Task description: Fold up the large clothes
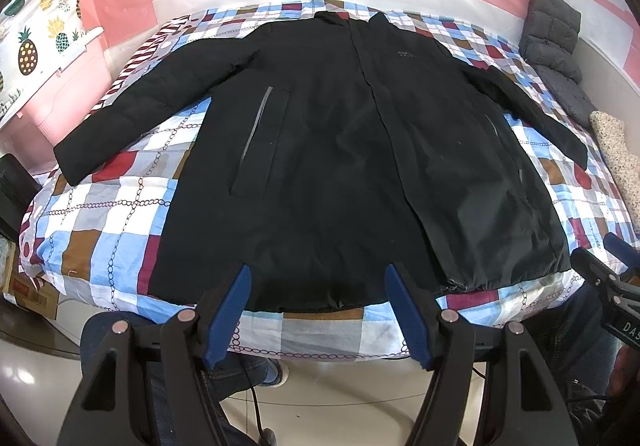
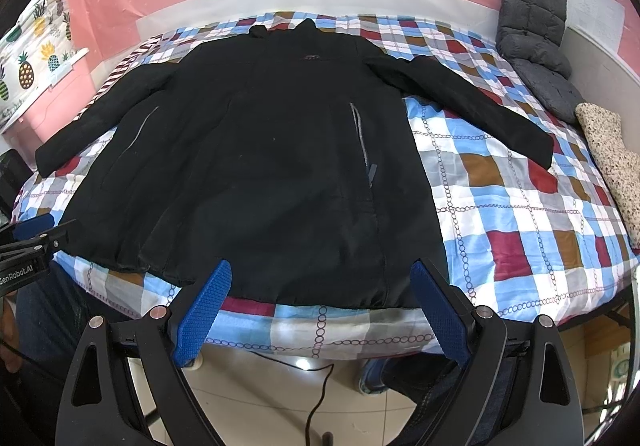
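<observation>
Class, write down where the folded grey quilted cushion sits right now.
In both wrist views the grey quilted cushion sits at the far right of the bed, leaning against the wall, just behind a speckled beige cloth.

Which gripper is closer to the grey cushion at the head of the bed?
Right. The right gripper hovers open over the black coat's hem toward the grey cushion side; the left gripper, also open, sits farther toward the opposite side.

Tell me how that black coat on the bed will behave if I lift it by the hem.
The black coat will probably sag and drape, since it lies limp on the quilt. It looks padded, so likely bulky and fairly heavy. Its spread sleeves would probably dangle and swing.
</observation>
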The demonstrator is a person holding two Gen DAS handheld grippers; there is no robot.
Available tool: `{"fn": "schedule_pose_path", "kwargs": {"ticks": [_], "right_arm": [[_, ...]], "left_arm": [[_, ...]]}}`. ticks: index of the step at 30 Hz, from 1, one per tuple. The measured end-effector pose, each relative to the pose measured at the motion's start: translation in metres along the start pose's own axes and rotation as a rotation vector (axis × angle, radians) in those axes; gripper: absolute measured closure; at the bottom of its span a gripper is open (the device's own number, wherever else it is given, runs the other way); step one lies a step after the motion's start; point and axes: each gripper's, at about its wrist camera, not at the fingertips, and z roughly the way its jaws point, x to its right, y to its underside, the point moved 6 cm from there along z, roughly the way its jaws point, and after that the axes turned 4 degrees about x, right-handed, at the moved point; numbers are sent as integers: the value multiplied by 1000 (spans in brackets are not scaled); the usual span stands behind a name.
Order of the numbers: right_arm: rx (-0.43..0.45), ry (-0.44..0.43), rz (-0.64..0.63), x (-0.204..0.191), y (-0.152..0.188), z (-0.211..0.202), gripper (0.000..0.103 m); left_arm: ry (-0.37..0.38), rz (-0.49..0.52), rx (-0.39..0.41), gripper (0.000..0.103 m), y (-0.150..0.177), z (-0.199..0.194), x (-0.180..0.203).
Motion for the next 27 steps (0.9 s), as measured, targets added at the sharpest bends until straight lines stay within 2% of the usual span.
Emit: {"fn": "schedule_pose_path", "kwargs": {"ticks": [27], "right_arm": [[-3, -3, 0, -1, 0, 1, 11]], "left_arm": [[4, -4, -6, 32, -5, 0, -5]]}}
